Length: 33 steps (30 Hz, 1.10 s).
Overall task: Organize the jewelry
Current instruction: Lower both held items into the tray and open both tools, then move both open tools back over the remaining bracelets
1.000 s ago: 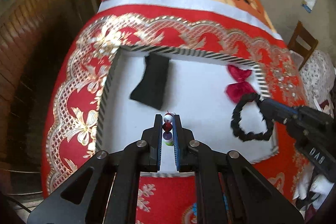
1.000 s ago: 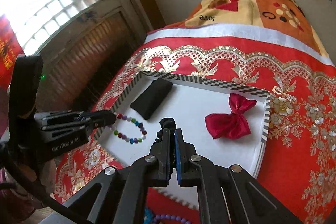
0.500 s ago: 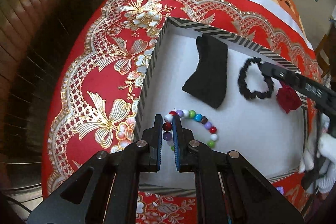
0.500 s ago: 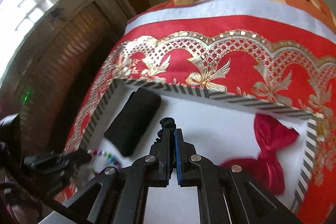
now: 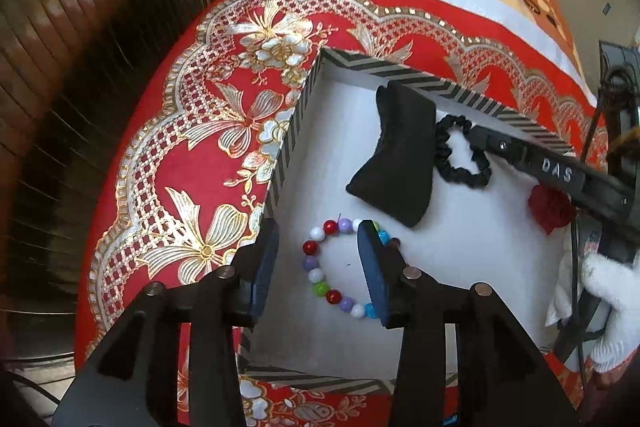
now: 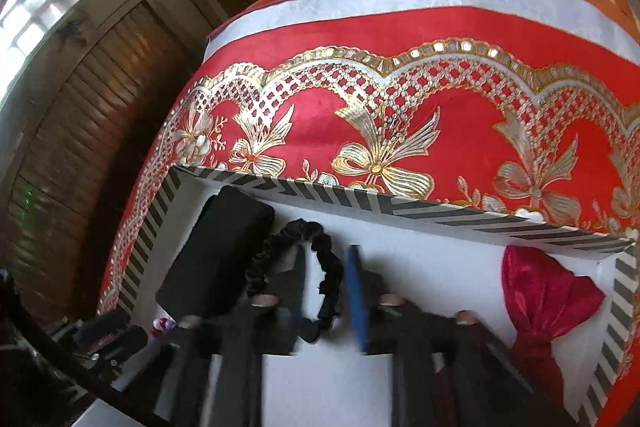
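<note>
A bracelet of coloured beads (image 5: 320,275) lies on the white floor of the striped-rim tray (image 5: 289,147). My left gripper (image 5: 319,231) straddles it with its jaws opening wide and no pad touching the beads. A black scrunchie (image 6: 280,241) rests on the tray floor beside a black velvet pad (image 6: 216,259). My right gripper (image 6: 326,251) sits over the scrunchie, blurred, jaws opening, with one strand loose between the fingers. In the left wrist view the right gripper (image 5: 480,137) reaches in from the right onto the scrunchie (image 5: 460,179).
A red satin bow (image 6: 544,299) lies at the tray's right end. The tray sits on a red and gold embroidered cloth (image 5: 192,163). A white-gloved hand (image 5: 612,279) holds the right gripper. Wooden shutters (image 6: 80,131) stand to the left.
My left jaws have parted and let the bead bracelet go onto the tray floor. My right gripper has come down with the scrunchie next to the black pad, and its jaws have parted.
</note>
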Motion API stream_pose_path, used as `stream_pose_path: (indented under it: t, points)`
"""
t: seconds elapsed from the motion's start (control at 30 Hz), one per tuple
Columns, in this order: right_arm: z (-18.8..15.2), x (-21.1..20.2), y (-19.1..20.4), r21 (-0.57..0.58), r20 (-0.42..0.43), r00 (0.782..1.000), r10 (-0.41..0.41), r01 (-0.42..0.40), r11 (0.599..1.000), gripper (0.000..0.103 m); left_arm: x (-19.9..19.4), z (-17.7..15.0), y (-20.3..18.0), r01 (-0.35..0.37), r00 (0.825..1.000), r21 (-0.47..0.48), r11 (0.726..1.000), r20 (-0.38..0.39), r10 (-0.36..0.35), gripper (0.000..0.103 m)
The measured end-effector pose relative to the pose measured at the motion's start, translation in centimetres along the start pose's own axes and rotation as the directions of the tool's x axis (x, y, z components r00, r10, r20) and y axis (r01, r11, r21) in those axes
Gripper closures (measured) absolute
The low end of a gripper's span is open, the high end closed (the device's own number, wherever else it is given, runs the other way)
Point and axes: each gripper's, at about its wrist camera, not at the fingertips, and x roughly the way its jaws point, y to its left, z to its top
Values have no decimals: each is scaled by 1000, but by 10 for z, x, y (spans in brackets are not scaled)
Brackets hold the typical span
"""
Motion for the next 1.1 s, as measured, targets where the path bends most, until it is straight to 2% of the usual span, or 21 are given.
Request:
stream_pose_path:
  t: [0.07,0.1,0.27,0.5,0.73,1.1]
  points:
    - [-2,-5,0,-8,7,1000,-1,1,1000,76,-3,0,-2,-4,1000,4,1000,9,4,54]
    - [-4,-9,0,-10,11,1000,1,-1,1000,76,-4,0,-4,1,1000,6,1000,13,-1,53]
    - [-11,-31,3,-22,35,999,2,-1,1000,76,-11,-2,-11,0,1000,23,1000,29,-1,53]
    - [-30,-65,5,-31,61,998,-22,24,999,69,-30,-10,-20,-4,999,36,999,54,2,53]
    - [-64,-110,0,-4,95,995,-43,43,999,65,-52,-26,-33,-11,997,72,997,79,5,53]
    - [-133,-170,-12,38,138,985,-107,103,994,61,-89,-71,-62,-10,994,124,992,107,-4,53]
